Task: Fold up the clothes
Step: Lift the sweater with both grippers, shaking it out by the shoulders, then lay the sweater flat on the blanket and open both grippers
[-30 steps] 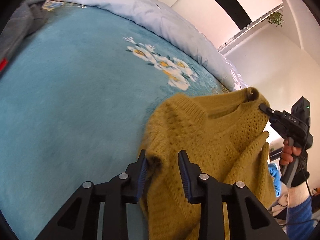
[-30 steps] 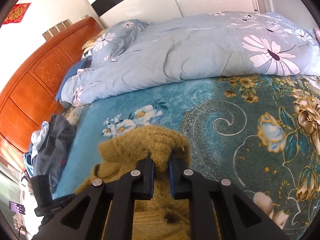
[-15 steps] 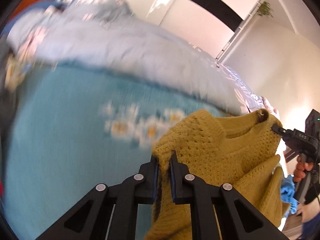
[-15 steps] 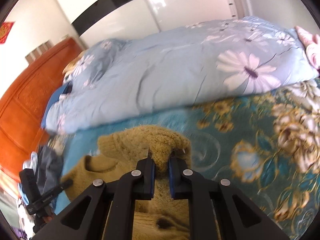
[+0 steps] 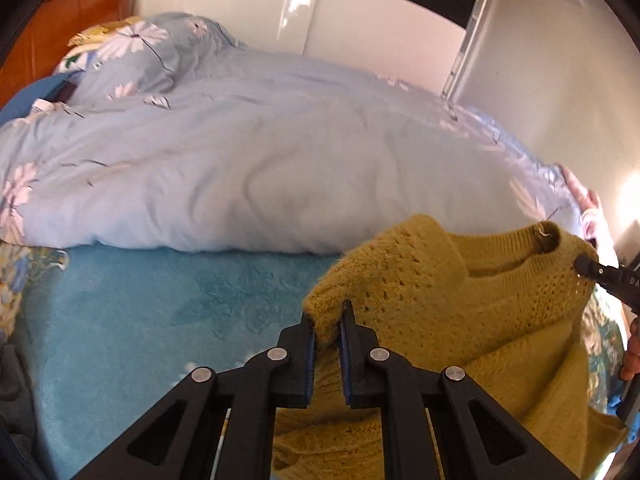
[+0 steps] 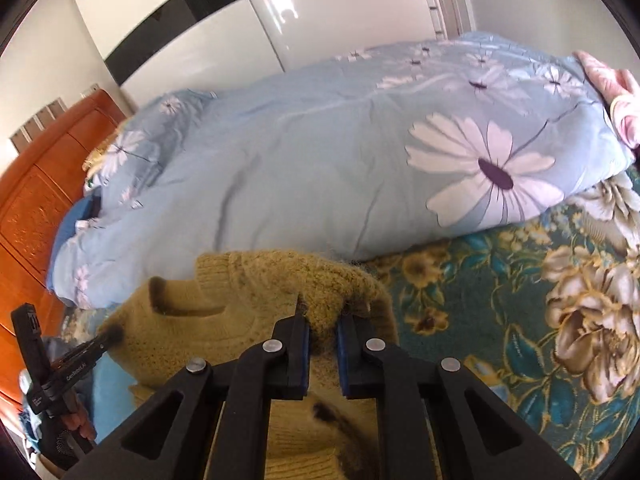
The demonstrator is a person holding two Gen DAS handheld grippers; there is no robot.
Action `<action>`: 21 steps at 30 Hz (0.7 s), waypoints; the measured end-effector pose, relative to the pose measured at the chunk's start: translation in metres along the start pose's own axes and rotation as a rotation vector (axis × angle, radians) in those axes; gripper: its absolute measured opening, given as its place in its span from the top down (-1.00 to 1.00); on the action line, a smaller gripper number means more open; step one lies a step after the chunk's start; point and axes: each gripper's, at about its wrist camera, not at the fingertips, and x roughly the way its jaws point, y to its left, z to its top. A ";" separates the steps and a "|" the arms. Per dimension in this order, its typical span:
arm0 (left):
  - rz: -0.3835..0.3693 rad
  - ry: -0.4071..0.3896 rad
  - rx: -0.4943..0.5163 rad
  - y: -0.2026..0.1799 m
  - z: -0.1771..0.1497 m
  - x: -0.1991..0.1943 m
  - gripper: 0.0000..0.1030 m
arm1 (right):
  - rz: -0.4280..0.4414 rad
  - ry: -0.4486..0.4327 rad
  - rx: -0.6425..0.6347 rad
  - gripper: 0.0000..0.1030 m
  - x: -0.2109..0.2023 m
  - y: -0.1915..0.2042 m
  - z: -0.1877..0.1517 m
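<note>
Both claws, left gripper point(image 5: 328, 330) and right gripper point(image 6: 322, 326), clench the mustard sweater's point(image 5: 460, 312) shoulders, so we spread it above the bed point(image 5: 140, 320).

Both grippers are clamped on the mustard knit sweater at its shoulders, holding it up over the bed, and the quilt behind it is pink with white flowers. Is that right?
Not quite. The quilt is light blue with white flowers, as the right wrist view shows. The rest stands: the left gripper and right gripper are both shut on the mustard sweater near its shoulders, holding it above the bed.
</note>
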 end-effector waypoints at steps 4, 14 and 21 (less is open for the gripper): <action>-0.001 0.052 -0.002 -0.004 -0.005 0.015 0.54 | -0.028 0.021 -0.019 0.60 0.011 -0.004 -0.005; -0.012 0.034 0.073 -0.025 -0.036 -0.028 -0.88 | 0.047 0.055 -0.051 -0.25 -0.025 -0.008 -0.030; -0.036 -0.075 0.029 -0.020 -0.120 -0.112 -0.98 | 0.116 0.203 -0.066 -0.25 -0.024 -0.014 -0.091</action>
